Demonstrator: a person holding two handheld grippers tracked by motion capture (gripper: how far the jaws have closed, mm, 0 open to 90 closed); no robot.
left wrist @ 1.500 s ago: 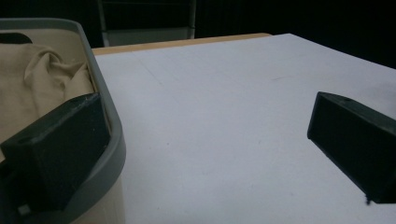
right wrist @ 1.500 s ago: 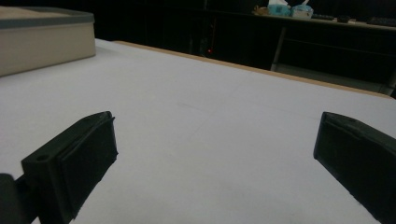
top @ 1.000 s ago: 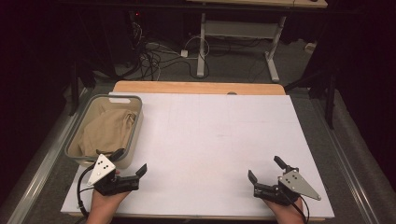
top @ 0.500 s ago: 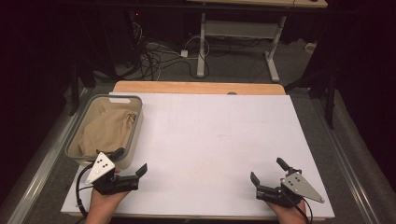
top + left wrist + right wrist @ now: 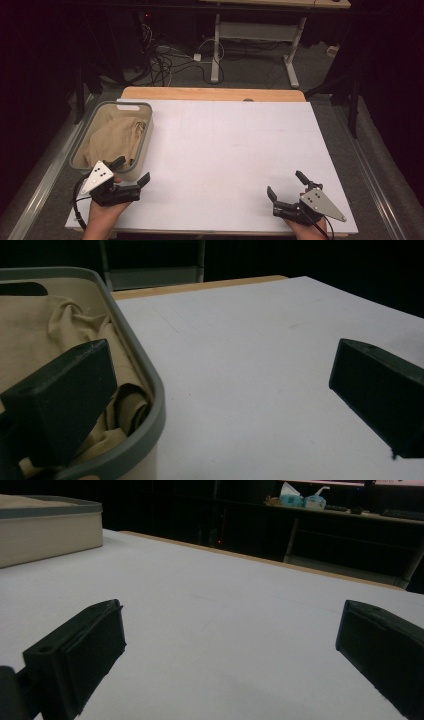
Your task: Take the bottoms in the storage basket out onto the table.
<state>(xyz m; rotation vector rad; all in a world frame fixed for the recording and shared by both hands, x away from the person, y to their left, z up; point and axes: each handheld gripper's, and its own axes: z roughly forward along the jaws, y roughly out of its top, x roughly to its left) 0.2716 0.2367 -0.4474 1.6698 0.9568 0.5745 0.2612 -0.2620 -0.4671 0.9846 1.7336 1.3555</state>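
Both the left gripper, beside the grey bin of tan cloth, and the right gripper, near right on the white surface, have jaws spread wide, holding nothing.

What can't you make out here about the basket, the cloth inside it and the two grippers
- Tan cloth: its kind and its bottom are hidden by its own folds and the basket wall, high view.
- Basket's near corner: covered by the left gripper, high view.
- Basket's inside: hidden behind its wall, right gripper view.
- Left gripper's jaw tips: cut off by the frame edges, left gripper view.
- Right gripper: its hand runs off the bottom edge, high view.
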